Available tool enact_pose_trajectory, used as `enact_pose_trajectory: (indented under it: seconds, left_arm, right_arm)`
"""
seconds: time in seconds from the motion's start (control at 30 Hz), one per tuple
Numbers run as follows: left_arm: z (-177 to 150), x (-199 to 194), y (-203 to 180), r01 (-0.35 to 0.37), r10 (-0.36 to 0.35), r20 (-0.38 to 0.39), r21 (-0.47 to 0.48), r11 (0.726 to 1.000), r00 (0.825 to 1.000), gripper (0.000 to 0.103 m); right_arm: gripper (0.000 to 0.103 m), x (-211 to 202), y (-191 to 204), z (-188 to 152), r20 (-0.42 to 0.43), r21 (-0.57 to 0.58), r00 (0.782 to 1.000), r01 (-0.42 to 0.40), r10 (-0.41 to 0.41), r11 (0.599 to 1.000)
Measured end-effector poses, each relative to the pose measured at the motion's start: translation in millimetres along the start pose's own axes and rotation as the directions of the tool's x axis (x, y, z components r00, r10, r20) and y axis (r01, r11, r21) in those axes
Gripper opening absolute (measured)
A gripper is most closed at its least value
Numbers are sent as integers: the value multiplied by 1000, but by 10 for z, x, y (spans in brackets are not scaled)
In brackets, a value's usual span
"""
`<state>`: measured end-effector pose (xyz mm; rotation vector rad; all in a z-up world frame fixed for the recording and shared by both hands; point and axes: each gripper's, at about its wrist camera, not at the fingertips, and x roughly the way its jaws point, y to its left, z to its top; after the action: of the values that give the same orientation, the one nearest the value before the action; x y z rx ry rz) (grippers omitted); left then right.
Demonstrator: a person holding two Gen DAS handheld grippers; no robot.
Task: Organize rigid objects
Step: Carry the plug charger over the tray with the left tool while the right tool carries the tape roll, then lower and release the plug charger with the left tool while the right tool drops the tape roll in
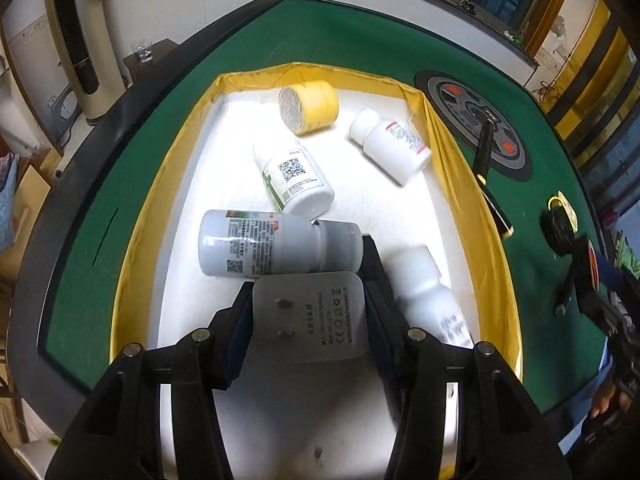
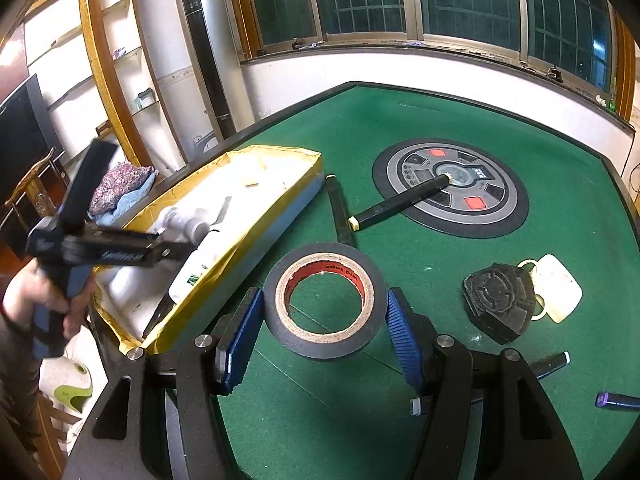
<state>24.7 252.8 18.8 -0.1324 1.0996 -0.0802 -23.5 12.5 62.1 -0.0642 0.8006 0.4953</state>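
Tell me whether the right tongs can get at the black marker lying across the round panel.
Probably not yet: the right tongs are shut on the tape roll. The black marker lies uncovered beyond it on the green table.

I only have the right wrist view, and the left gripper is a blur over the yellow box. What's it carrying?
Observer: The left gripper is shut on a white plug adapter, its prongs facing the camera, over the box.
Operator: What's already in the box?
Observer: Four white bottles lying on their sides, and one yellow tub, also on its side.
Operator: Where is there free floor for my tape roll?
Observer: Probably the far left corner of the box. The white floor there is bare, while the bottles crowd the middle and right.
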Motion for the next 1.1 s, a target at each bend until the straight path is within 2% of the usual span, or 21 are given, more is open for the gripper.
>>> enact_pose_trajectory:
  seconds: [0.23,0.37,0.6,0.83,1.1]
  left_arm:
    - [122,59,-30,-7,8,-7,20,1000,1000,50]
    - [17,-44,-20,-23,23,8,37,999,1000,50]
    - [-269,-199,134,-5,5,7,26,1000,1000,50]
    - [-343,-277,186,7,-7,20,13,1000,1000,50]
    - [-476,-355,168,13,-13,35,14,1000,999,50]
  right_arm:
    - [57,-130,28,28,24,24,1000,2,-3,1000]
    - [57,-99,139,79,29,0,999,-24,24,1000]
    - [57,67,397,143,5,-51,997,-80,80,996]
    - [57,183,608,152,-20,-95,993,-116,115,989]
    - [57,264,601,188,-38,-95,988,-151,148,984]
